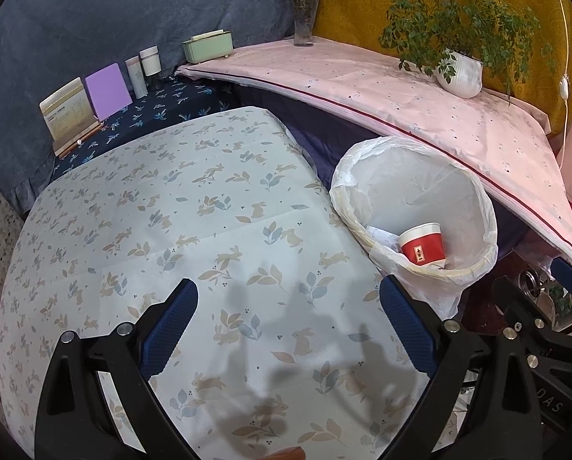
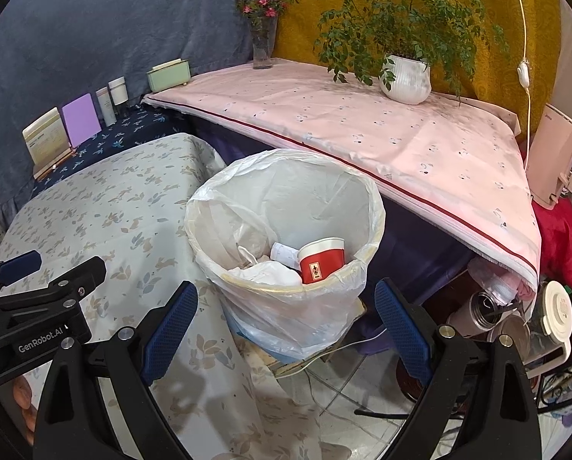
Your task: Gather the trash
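A trash bin lined with a white plastic bag stands between the rabbit-print table and the pink-covered table; it also shows in the left wrist view. Inside lie a red paper cup, also in the left wrist view, and crumpled white paper. My right gripper is open and empty just in front of the bin. My left gripper is open and empty above the rabbit-print tablecloth, left of the bin. The left gripper also shows at the left edge of the right wrist view.
A pink-covered table holds a potted plant, a flower vase and a green box. Booklets, a purple card and bottles stand at the back left. Jars and cables lie on the floor at right.
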`<state>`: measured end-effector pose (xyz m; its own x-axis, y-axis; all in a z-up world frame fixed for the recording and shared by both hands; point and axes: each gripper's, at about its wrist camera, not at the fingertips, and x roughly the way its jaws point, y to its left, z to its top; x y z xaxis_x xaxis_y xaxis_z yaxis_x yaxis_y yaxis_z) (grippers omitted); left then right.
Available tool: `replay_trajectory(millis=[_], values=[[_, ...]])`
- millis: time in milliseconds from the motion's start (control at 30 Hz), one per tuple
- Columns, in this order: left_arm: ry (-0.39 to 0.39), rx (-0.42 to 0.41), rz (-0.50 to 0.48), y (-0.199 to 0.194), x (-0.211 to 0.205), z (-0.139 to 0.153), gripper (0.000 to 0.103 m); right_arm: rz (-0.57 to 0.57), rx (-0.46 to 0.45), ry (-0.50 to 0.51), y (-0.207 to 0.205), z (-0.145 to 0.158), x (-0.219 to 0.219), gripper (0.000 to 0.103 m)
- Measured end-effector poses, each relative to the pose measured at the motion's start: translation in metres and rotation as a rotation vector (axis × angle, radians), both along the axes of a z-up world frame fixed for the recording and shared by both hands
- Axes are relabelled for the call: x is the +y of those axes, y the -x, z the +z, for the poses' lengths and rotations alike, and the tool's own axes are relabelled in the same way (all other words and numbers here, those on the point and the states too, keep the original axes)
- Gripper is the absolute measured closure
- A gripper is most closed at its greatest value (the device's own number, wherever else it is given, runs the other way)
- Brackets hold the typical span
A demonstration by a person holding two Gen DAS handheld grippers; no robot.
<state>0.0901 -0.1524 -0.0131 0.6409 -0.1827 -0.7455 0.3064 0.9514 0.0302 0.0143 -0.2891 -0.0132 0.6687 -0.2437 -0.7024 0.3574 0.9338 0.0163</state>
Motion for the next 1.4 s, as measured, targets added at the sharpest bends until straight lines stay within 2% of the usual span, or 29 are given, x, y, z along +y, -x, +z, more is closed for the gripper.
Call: replay_trajectory(millis=[900, 1400], values=[[-0.05, -0.011, -0.001, 0.012, -0.009, -0.002, 0.012, -0.015, 0.007, -0.001, 0.009, -0.003, -0.004, 0.013], [-0.051, 0.0, -0.007, 0.014, -0.011, -0.003, 0.012, -0.016, 0.006, 0.0, 0.011, -0.005, -0.005, 0.013]])
